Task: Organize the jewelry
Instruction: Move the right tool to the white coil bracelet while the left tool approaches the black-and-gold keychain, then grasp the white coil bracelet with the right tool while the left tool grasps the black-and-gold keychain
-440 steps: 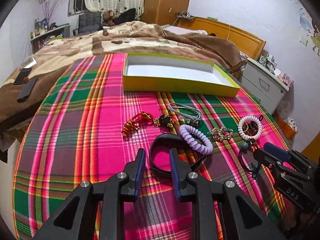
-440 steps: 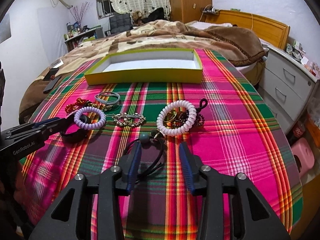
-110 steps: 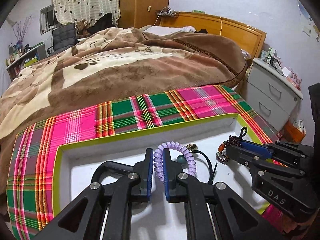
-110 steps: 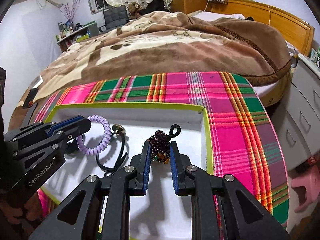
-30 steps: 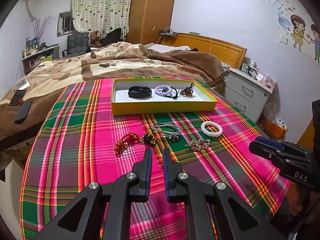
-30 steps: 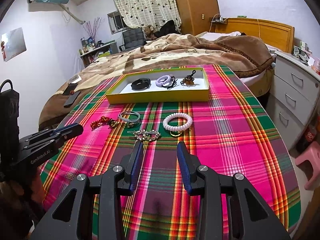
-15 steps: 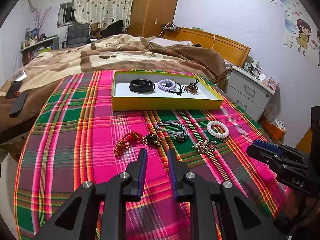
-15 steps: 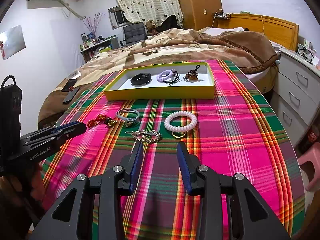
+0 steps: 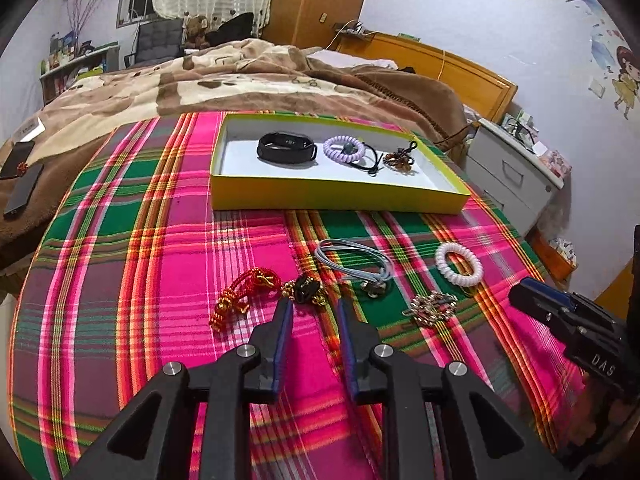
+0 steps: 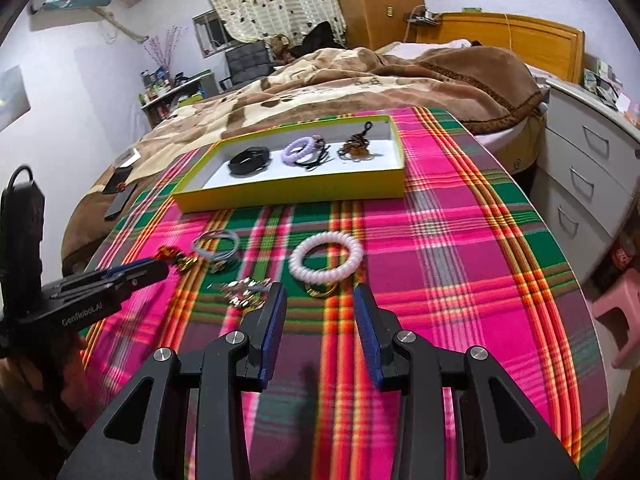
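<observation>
A yellow box (image 9: pixel 340 200) (image 10: pixel 292 196) on the plaid cloth holds a black band (image 9: pixel 286 148), a purple coil tie (image 9: pixel 344 148) and a dark bead bracelet (image 9: pixel 400 160). On the cloth nearer me lie a red cord bracelet (image 9: pixel 240 292), a black-and-gold piece (image 9: pixel 304 290), a grey hair tie (image 9: pixel 354 260), a silver chain (image 9: pixel 432 306) and a white coil tie (image 9: pixel 458 264) (image 10: pixel 326 260). My left gripper (image 9: pixel 314 306) is open and empty, just short of the black-and-gold piece. My right gripper (image 10: pixel 320 292) is open and empty, just short of the white coil tie.
The plaid cloth (image 9: pixel 140 240) covers a round table that drops off at the sides. A bed with a brown blanket (image 9: pixel 240 80) lies behind. White drawers (image 10: pixel 592 168) and a pink stool (image 10: pixel 616 312) stand to the right. Phones (image 9: pixel 22 188) rest on the blanket at left.
Both grippers have moved forward and down towards the loose jewelry. The left jaws have opened wider. The items on the cloth have not moved.
</observation>
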A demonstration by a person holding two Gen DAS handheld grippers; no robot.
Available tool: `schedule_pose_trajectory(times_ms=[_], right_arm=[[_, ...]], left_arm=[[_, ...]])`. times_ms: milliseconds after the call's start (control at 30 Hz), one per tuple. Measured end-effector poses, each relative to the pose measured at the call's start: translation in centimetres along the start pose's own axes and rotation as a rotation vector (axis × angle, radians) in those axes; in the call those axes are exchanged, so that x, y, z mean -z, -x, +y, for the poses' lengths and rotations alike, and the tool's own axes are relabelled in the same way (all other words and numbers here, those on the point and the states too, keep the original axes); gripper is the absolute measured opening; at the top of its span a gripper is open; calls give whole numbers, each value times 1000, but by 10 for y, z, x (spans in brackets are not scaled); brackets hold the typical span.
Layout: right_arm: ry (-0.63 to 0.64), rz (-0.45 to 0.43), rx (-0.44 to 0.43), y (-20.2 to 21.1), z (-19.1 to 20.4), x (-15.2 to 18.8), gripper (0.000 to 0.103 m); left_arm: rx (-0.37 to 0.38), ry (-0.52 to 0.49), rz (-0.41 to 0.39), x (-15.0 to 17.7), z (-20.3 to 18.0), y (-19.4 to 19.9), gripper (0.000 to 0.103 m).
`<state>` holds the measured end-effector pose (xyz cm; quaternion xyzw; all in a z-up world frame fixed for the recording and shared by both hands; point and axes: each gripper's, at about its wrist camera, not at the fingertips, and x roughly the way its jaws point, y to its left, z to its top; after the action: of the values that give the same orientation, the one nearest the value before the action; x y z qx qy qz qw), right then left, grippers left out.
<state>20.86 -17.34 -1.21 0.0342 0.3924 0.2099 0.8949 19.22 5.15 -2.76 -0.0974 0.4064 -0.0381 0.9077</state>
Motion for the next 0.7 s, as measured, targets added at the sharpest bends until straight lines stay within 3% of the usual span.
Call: schedule_pose_trajectory(times_ms=[300, 567, 700], right_arm=[[-54, 68, 12, -33, -23, -21, 36], [-14, 121, 24, -58, -19, -29, 25], [13, 125, 49, -60, -17, -30, 14]], left_arm=[[-15, 25, 23, -9, 4, -18, 22], [-16, 35, 33, -13, 5, -28, 25], [-31, 29, 36, -16, 2, -31, 25]])
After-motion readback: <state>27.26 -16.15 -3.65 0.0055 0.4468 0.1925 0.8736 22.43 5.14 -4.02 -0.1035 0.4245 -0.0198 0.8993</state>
